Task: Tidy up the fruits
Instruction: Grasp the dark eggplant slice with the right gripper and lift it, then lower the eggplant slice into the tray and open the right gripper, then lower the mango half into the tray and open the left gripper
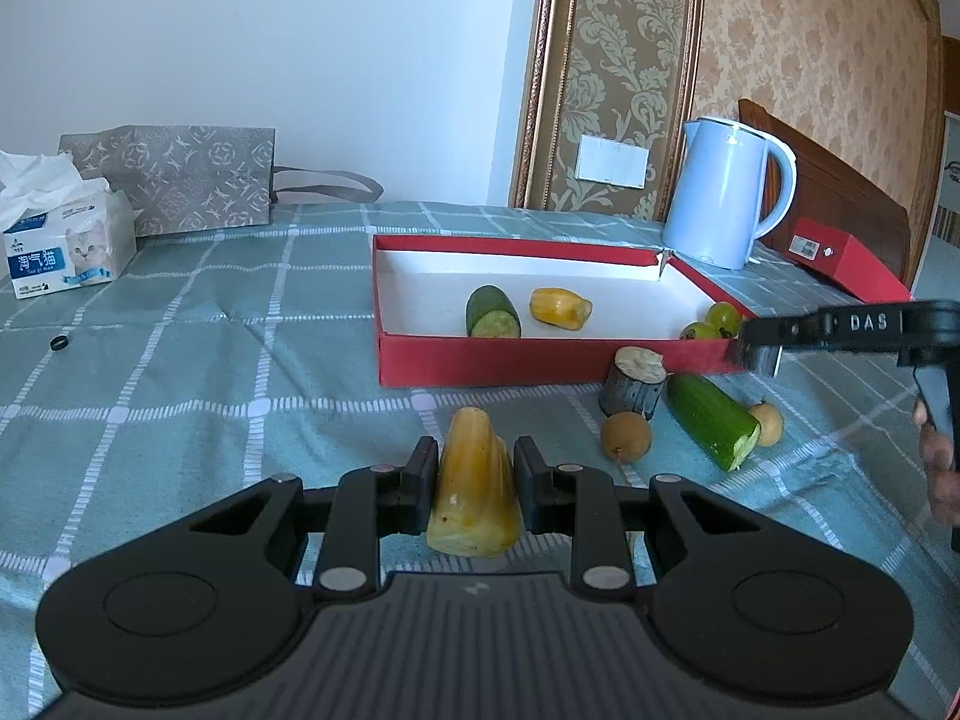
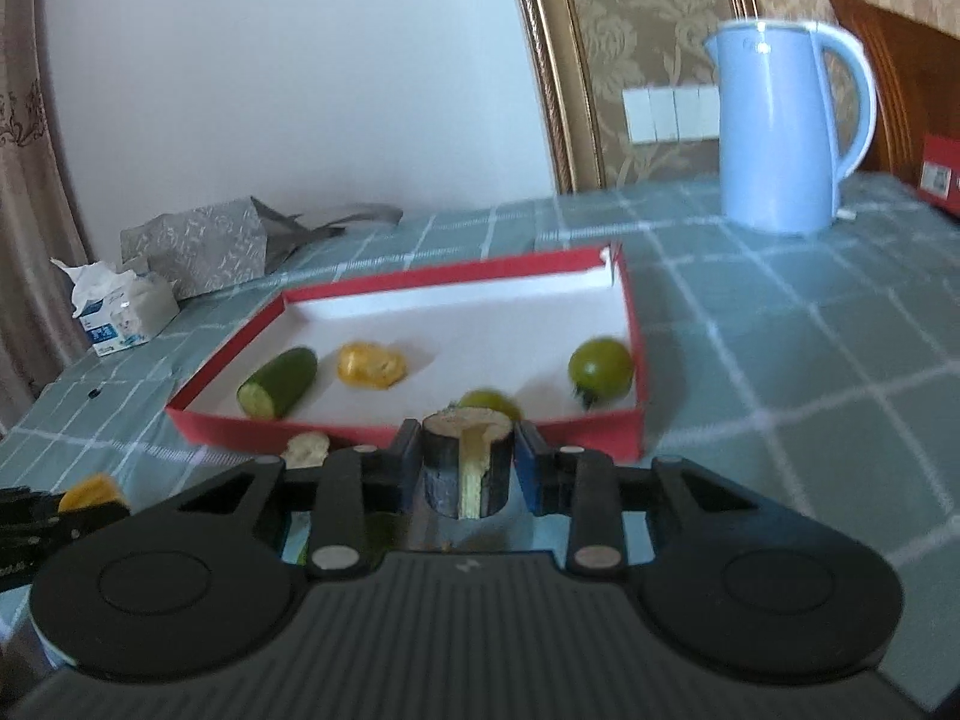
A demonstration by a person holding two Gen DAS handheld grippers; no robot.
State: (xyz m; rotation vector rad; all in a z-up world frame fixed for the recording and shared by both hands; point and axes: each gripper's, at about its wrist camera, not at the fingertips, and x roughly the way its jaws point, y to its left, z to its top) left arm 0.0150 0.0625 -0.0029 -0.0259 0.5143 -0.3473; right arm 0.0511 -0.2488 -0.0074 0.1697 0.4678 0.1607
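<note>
Each tool (image 1: pixel 471 483) (image 2: pixel 467 461) grips one piece; tray (image 1: pixel 480 354) holds four.

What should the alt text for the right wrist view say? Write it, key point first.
The right gripper is shut on a dark-skinned stub of sugarcane just before a red box, which holds a cucumber piece, a yellow fruit piece and green tomatoes. A blue kettle stands behind on the checked tablecloth.
</note>
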